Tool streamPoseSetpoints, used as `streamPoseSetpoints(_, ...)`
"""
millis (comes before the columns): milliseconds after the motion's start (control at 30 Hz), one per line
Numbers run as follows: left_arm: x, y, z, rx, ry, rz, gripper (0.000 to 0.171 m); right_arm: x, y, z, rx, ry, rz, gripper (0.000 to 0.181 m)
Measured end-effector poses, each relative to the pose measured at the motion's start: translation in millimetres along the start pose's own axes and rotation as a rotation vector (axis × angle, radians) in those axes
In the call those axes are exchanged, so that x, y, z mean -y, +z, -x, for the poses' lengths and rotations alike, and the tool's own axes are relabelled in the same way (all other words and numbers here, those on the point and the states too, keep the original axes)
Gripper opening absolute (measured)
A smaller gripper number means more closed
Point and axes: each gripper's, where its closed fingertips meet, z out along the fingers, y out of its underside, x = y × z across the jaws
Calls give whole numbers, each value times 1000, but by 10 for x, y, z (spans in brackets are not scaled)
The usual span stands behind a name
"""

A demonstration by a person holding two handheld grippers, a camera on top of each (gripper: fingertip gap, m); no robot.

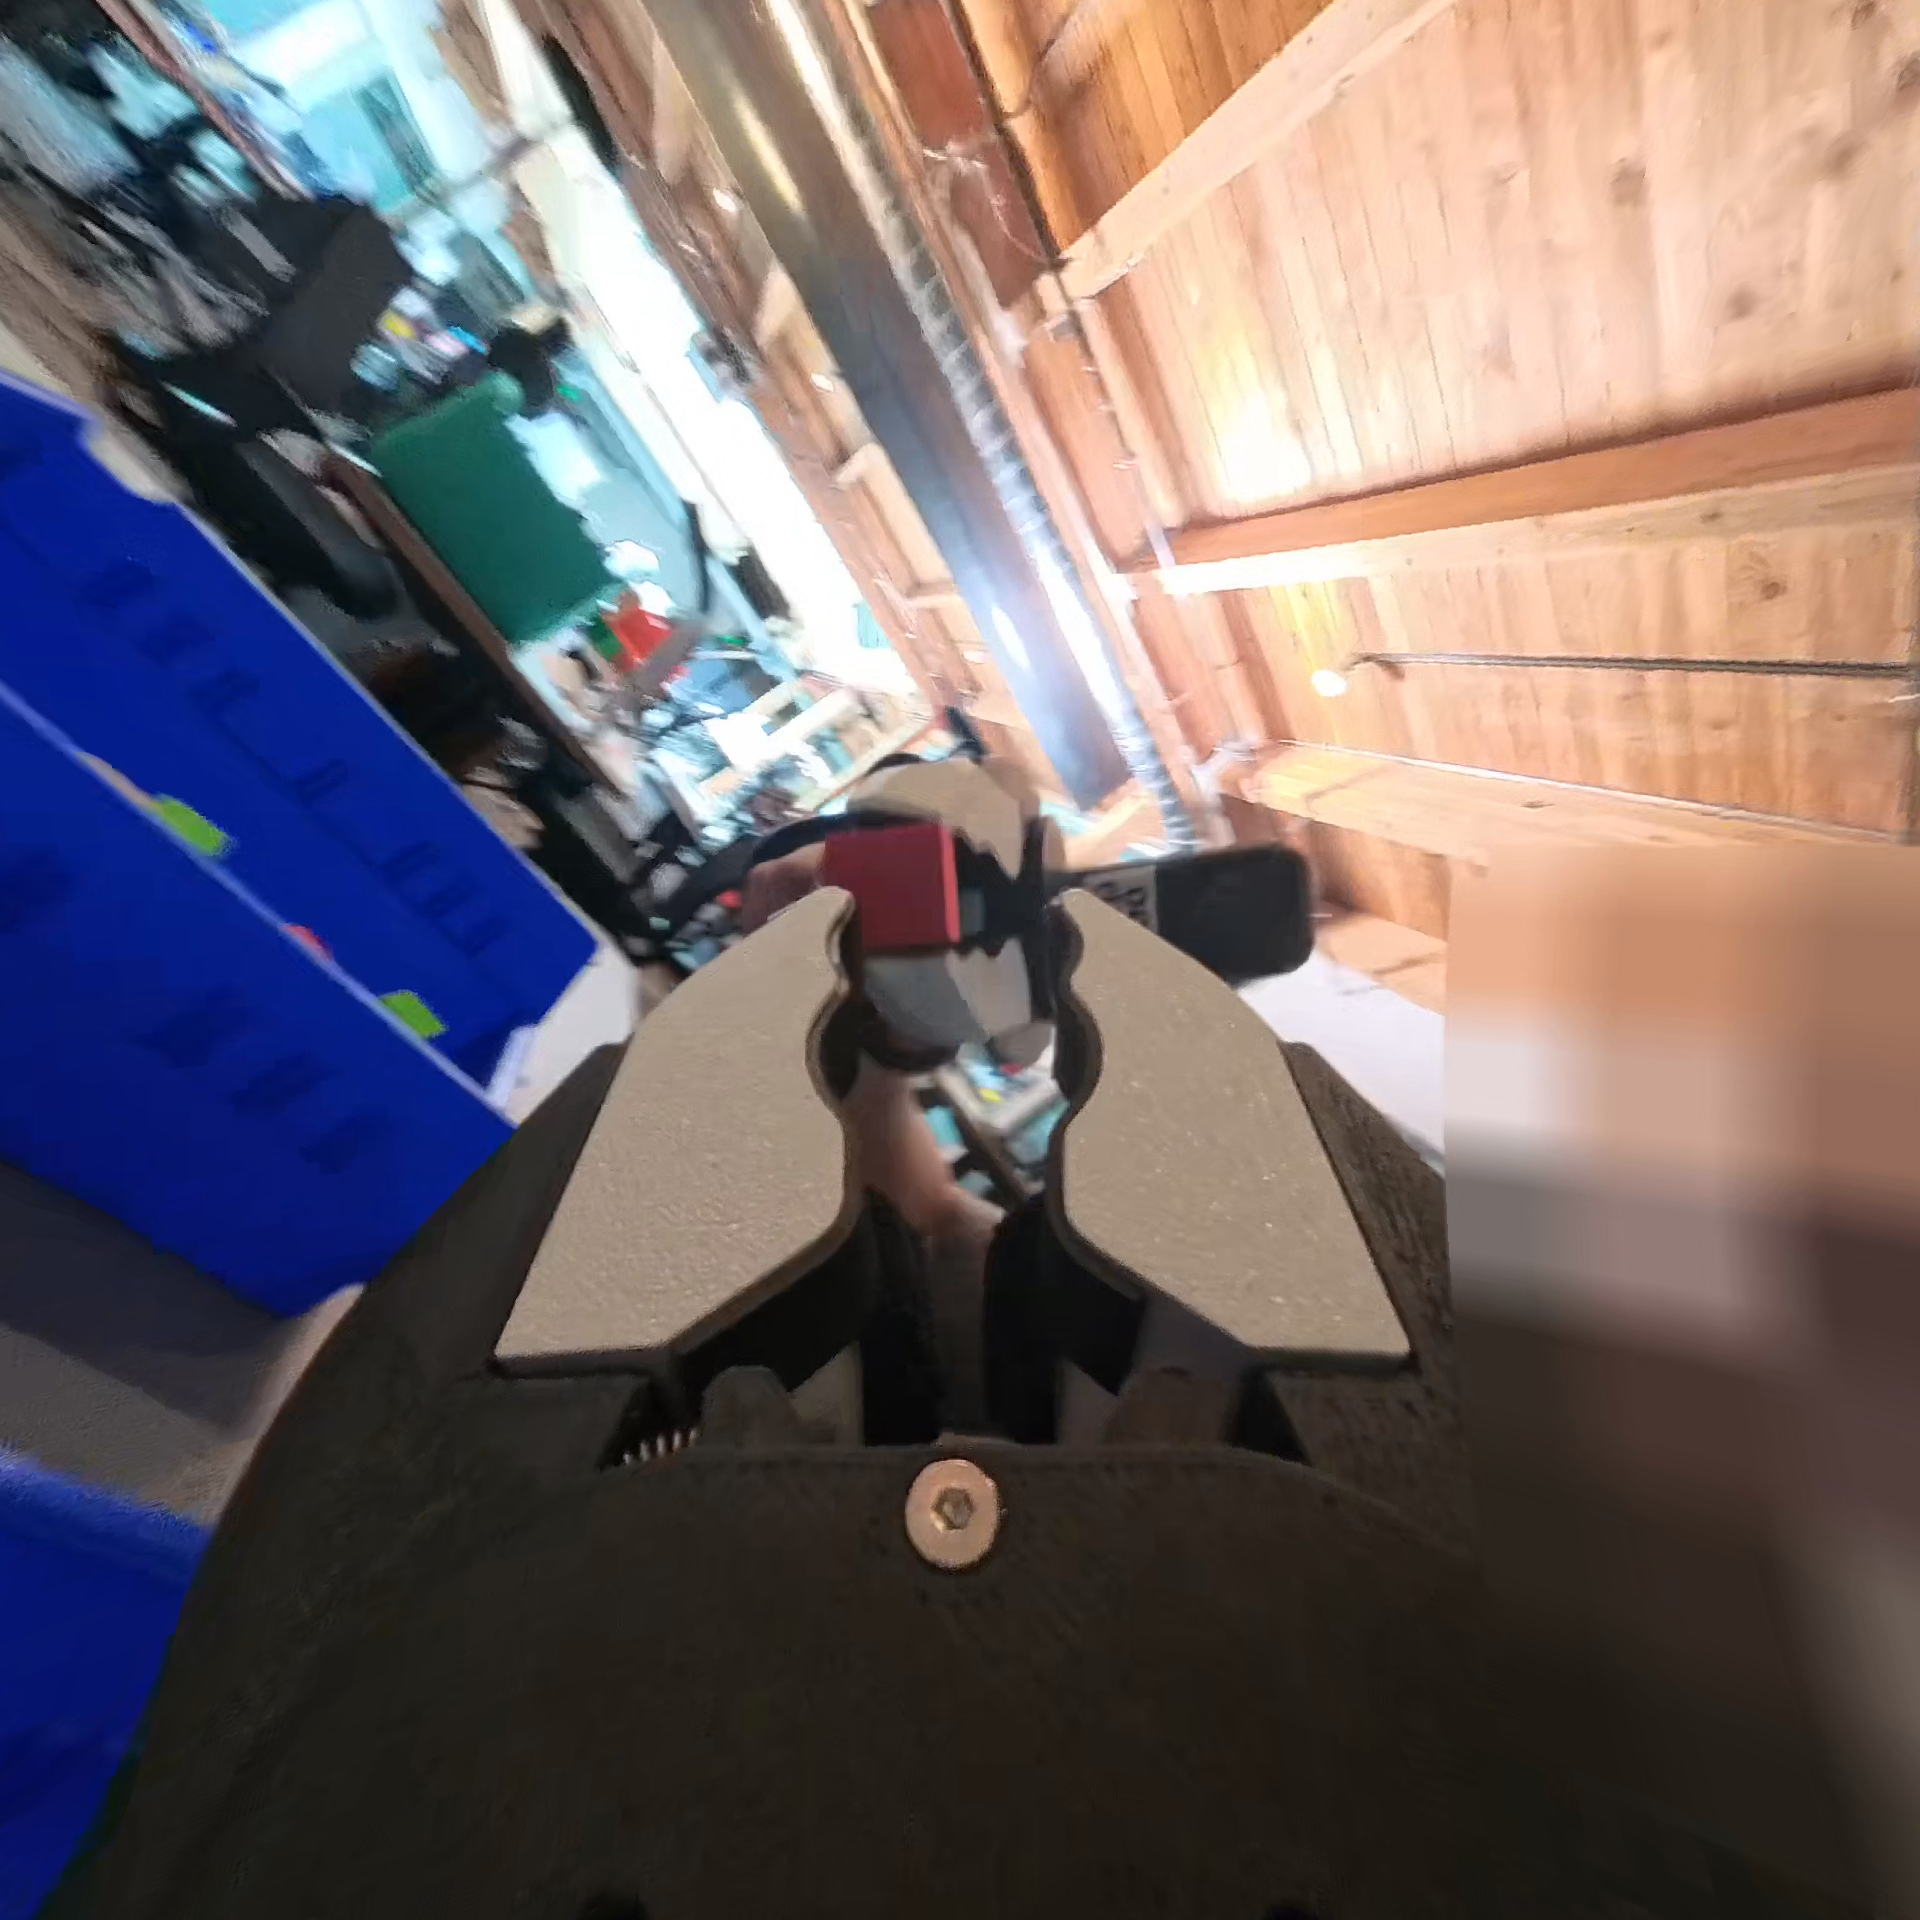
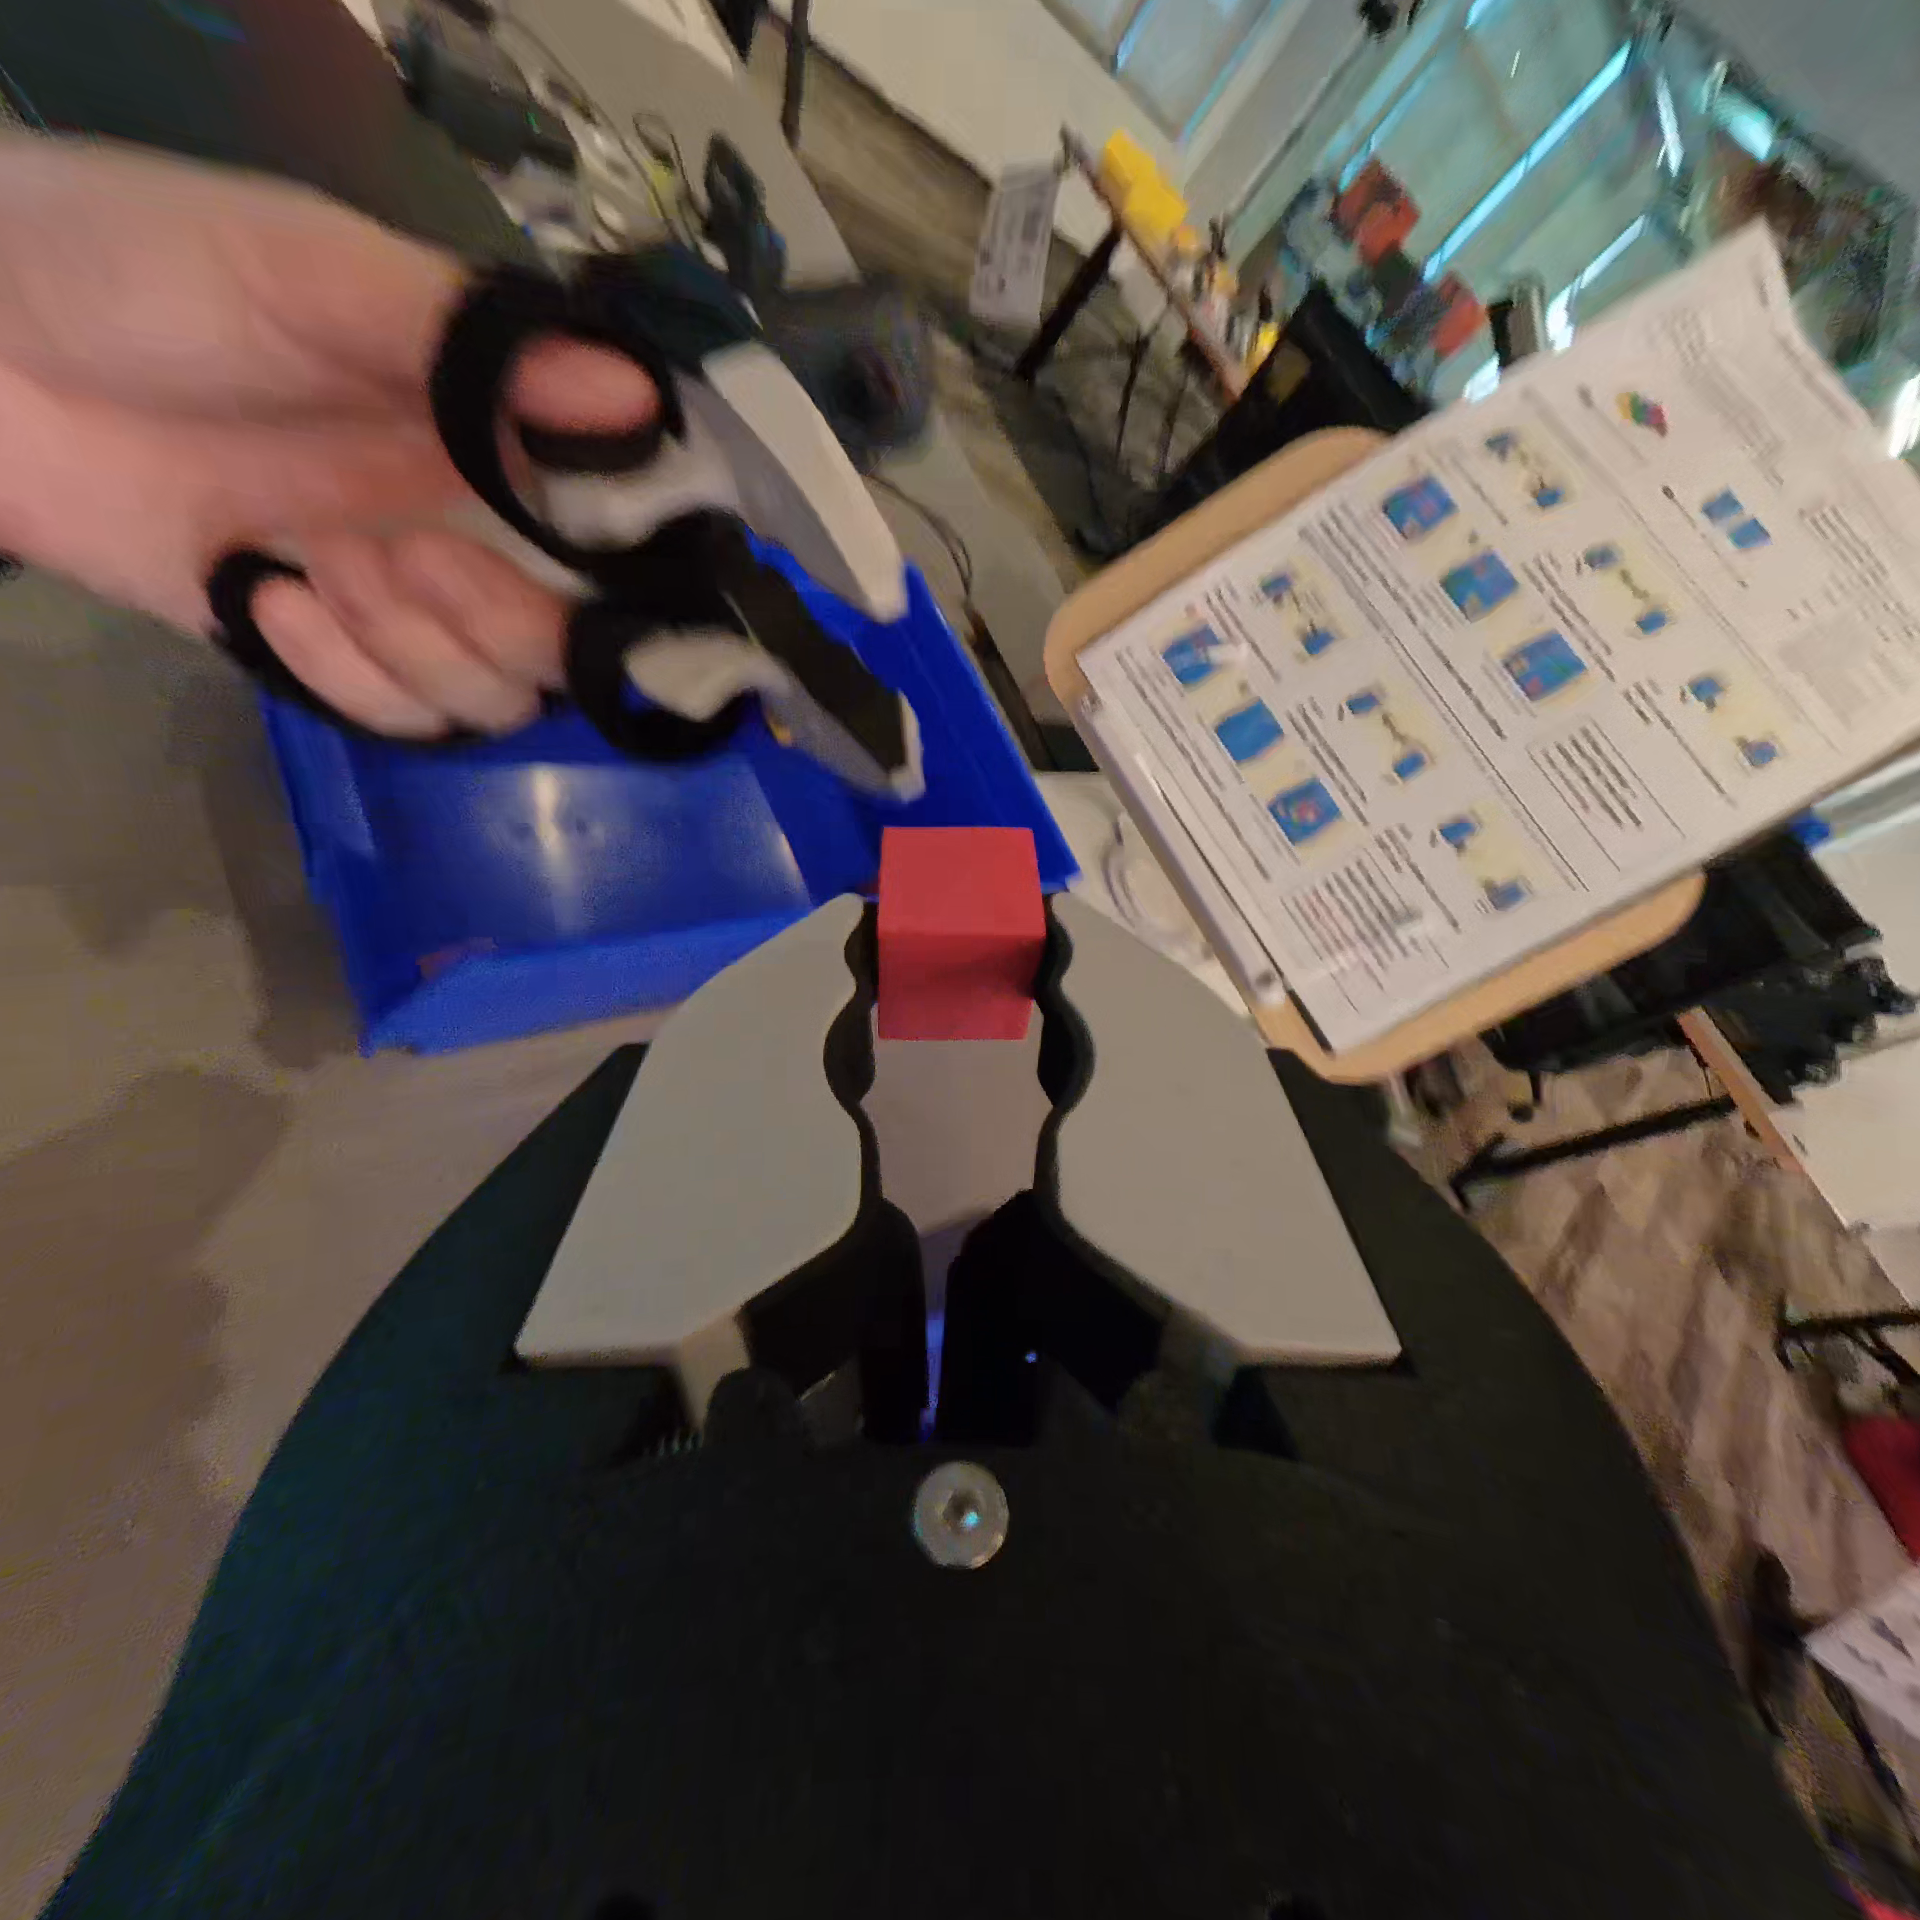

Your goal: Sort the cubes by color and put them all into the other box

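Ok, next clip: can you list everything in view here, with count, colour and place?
red cube: one, red, clamped between the right gripper's fingers
open bin: one, blue, on the grey table beyond the cube
stacked bins: at least two, blue, left of the left wrist view
printed sheet: one, white with blue pictures, on a pale wooden board, right
table: one, grey, under the bin
hand: one, holding the left gripper
left gripper: grey fingers, apart, above the bin
right gripper: grey fingers, shut on the cube

Right claw [image 2: 958,914] clamped; left claw [image 1: 954,909] parted.
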Motion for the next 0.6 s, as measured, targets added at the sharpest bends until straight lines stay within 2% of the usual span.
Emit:
streamPoseSetpoints(67, 39, -110, -39, 103, 106, -4, 28, -249, -159, -173, 29, 26, 134, 28)
streamPoseSetpoints(133, 21, -231, -94, 181, 182, 6, 25, -688, -313, -189, 141, 85, 349, 28)
streamPoseSetpoints(200, -36, -363, -121, 249, 237, 17, 23, -1242, -495, -107, 257, 135, 613, 28)
streamPoseSetpoints(300, -139, -549, -87, 337, 282, 26, 21, -1819, -667, 277, 494, 252, 848, 28)
streamPoseSetpoints(400, -214, -663, -26, 364, 270, 32, 21, -2096, -692, 627, 661, 324, 963, 29)
streamPoseSetpoints(600, -140, -731, -20, 373, 263, 18, 21, -2288, -455, 834, 758, 444, 1018, 28)
